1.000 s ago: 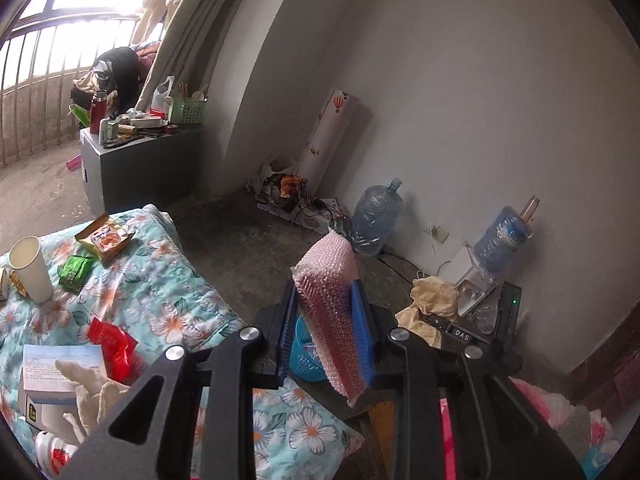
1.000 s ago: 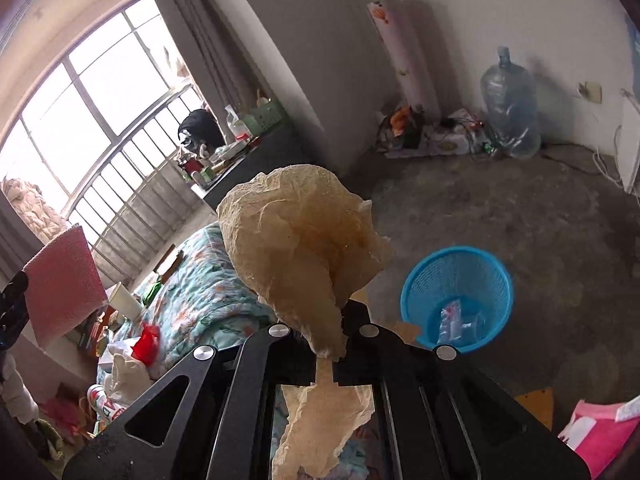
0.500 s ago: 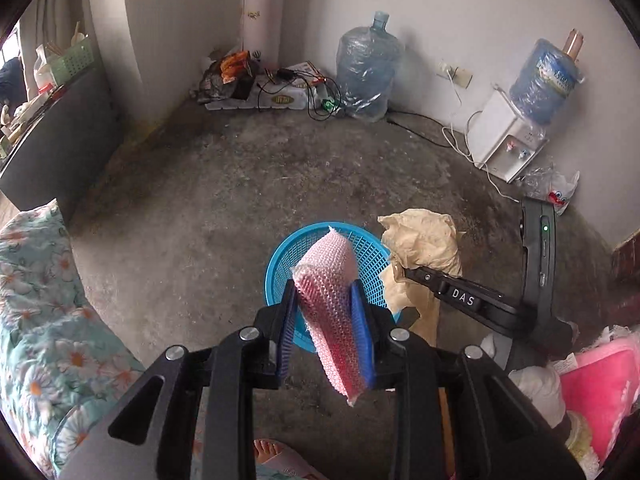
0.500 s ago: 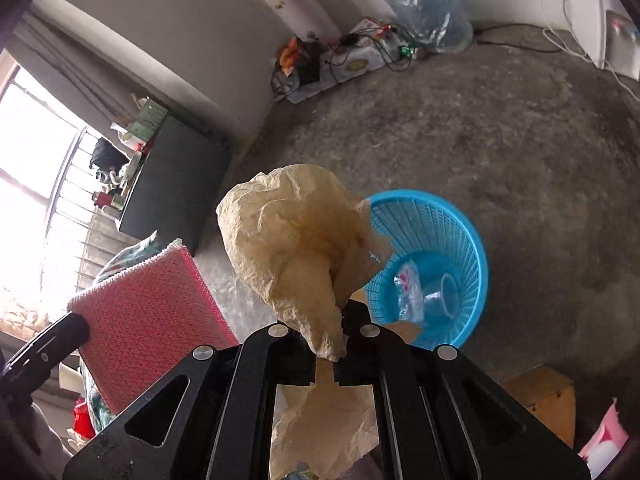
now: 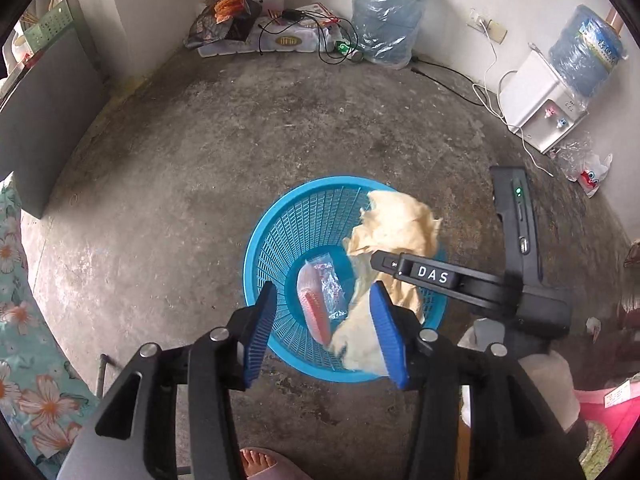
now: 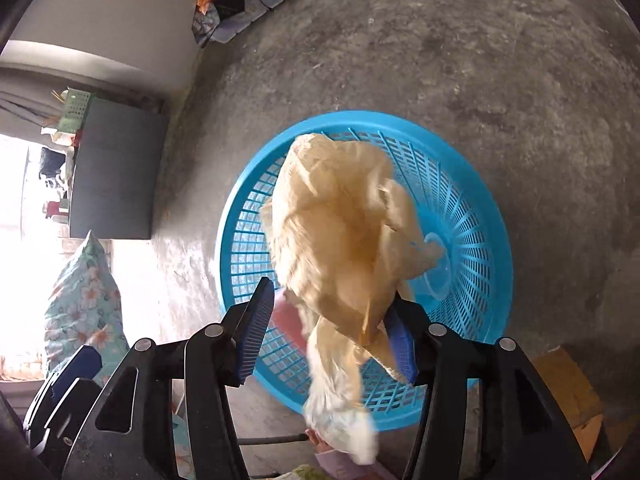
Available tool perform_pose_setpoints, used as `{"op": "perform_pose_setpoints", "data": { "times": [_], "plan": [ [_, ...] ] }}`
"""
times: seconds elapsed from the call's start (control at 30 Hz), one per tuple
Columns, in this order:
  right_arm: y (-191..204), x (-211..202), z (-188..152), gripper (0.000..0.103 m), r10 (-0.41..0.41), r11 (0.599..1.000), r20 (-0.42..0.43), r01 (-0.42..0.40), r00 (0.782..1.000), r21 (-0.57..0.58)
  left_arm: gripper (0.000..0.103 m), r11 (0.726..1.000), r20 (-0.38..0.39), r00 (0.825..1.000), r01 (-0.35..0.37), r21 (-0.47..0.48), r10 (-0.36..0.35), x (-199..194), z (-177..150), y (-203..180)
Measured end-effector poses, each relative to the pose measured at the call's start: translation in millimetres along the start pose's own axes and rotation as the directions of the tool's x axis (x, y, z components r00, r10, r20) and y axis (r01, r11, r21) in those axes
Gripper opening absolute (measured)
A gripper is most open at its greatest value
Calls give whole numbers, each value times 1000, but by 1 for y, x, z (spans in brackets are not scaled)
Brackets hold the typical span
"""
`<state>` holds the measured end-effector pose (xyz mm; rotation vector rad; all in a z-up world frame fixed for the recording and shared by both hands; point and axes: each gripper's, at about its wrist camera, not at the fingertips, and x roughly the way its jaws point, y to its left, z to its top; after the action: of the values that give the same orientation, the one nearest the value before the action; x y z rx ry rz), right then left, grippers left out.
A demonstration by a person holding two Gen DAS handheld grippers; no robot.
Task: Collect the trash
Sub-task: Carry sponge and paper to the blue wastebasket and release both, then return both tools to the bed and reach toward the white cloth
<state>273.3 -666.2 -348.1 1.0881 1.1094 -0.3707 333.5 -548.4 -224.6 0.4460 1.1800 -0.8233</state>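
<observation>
A blue plastic basket (image 5: 276, 248) stands on the concrete floor; it also shows in the right wrist view (image 6: 472, 184). My left gripper (image 5: 326, 334) is open above it, and the pink foam sheet (image 5: 314, 306) lies inside the basket beside a clear wrapper (image 5: 330, 280). My right gripper (image 6: 330, 330) is open over the basket, and the crumpled tan paper (image 6: 344, 232) hangs blurred between its jaws. The paper also shows in the left wrist view (image 5: 396, 224), over the basket's right rim.
Two water jugs (image 5: 388, 12), a white dispenser (image 5: 540, 108), cables and a bag of clutter (image 5: 228, 20) line the far wall. A grey cabinet (image 5: 36, 128) stands left. A floral cloth (image 5: 24, 320) is at lower left. A cardboard piece (image 6: 568, 392) lies beside the basket.
Both grippers moved down over the basket and opened. The pink foam sheet left the left gripper and now lies in the basket. The tan paper is loose and slipping from the right gripper.
</observation>
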Motion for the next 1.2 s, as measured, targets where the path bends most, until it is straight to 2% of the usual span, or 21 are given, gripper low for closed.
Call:
{"op": "perform_pose_setpoints", "data": {
  "times": [0.13,0.2,0.3,0.47,0.57,0.67,0.73,0.8,0.87,0.93,0.97,1.0,1.1,1.2],
  "plan": [
    [1,-9,0,59,64,998,9,-64,998,2,52,999,52,998,20,-45,-18,-20,4,5],
    [5,-17,-2,59,77,997,17,-76,997,-25,52,998,66,998,26,-63,-22,-36,6,10],
    [10,-36,-7,59,140,989,29,-138,990,-45,52,998,109,994,36,-58,-29,-74,9,14],
    [24,-85,-22,59,214,975,104,-205,971,-86,52,998,212,976,55,-15,-51,-169,4,30],
    [46,-128,-48,59,243,963,179,-216,953,-162,53,996,301,949,92,4,-89,-244,-15,45],
    [75,-173,-89,59,257,948,257,-191,932,-256,59,992,394,911,126,25,-126,-322,-57,63],
    [98,-199,-123,61,248,935,304,-146,920,-324,68,992,451,884,126,27,-125,-369,-94,76],
    [121,-220,-161,66,256,912,339,-110,905,-395,69,993,495,863,120,0,-104,-408,-136,91],
    [143,-235,-197,72,264,888,363,-79,894,-453,71,991,511,857,122,-61,-74,-438,-180,109],
    [160,-244,-231,79,280,862,362,-67,889,-502,71,985,546,836,134,-110,-52,-463,-225,125],
    [168,-245,-245,80,296,850,355,-75,887,-522,72,985,563,826,108,-137,-12,-475,-247,130],
    [176,-246,-258,80,309,834,336,-83,890,-546,72,983,578,815,75,-167,36,-485,-270,134],
    [199,-244,-293,80,303,793,287,-73,909,-605,75,964,623,765,13,-266,162,-505,-338,149],
    [220,-240,-323,80,311,743,222,-91,924,-663,76,923,628,741,29,-384,238,-510,-399,170]
  ]
}}
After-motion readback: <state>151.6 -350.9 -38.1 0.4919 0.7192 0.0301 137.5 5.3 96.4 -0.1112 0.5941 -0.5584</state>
